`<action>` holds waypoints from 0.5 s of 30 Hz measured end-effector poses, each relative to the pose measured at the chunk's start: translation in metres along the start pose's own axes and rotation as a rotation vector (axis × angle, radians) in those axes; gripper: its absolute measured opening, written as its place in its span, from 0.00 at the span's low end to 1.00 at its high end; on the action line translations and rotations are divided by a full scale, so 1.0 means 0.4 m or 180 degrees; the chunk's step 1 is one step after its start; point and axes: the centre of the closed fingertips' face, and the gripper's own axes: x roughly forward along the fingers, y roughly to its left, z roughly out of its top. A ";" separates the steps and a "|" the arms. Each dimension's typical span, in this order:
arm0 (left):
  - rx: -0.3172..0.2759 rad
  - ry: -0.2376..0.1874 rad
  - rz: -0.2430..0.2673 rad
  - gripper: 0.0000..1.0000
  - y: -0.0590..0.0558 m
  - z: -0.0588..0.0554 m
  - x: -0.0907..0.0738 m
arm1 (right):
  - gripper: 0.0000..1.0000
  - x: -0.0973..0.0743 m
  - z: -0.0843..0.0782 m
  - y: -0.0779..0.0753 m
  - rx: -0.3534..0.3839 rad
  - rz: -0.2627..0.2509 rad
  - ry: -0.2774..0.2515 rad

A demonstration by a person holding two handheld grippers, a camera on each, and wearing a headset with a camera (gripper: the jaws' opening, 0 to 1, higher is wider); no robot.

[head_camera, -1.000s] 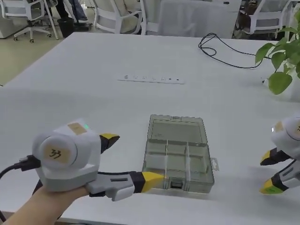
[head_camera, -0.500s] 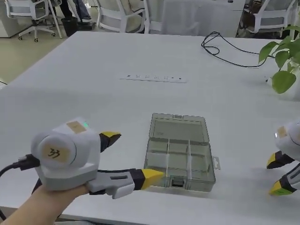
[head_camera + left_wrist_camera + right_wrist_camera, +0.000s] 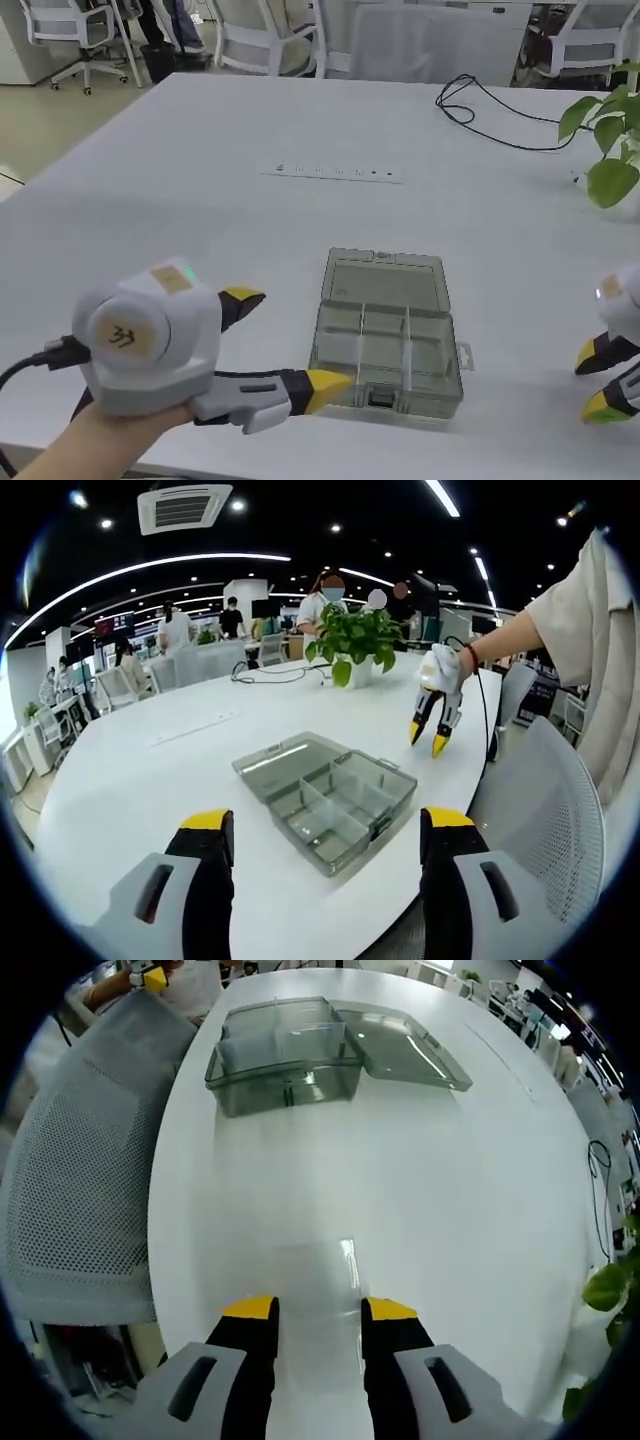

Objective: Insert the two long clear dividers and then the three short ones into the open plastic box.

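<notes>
White table (image 3: 200, 200) carries the open plastic box (image 3: 388, 345) at lower centre of the head view, clear dividers (image 3: 407, 340) seemingly slotted in its base (transparent, hard to judge). Left gripper (image 3: 290, 338) at lower left and right gripper (image 3: 592, 382) at the right edge both hold jaws apart, empty. A careless nudge could shove the light box or unseat a divider.

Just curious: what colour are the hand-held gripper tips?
Yellow, clearest on the left hand-held gripper, head view.
</notes>
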 end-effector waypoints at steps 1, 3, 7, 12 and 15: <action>0.0002 0.0002 -0.0001 0.77 0.000 0.000 0.000 | 0.34 -0.002 0.004 0.007 0.0007 0.0009 -0.0009; 0.0002 -0.0002 0.0001 0.77 0.000 0.001 -0.001 | 0.34 -0.004 0.009 0.015 0.0007 0.0004 -0.0014; 0.0010 0.0010 0.0002 0.76 -0.001 0.000 -0.001 | 0.33 -0.009 0.015 0.025 0.0025 -0.0010 -0.0033; 0.0018 0.0016 -0.0003 0.76 -0.004 0.000 -0.002 | 0.33 -0.013 0.019 0.033 0.0063 -0.0066 -0.0045; 0.0003 -0.0003 -0.0016 0.76 -0.005 0.003 -0.003 | 0.33 -0.016 0.021 0.030 0.0058 -0.0116 -0.0060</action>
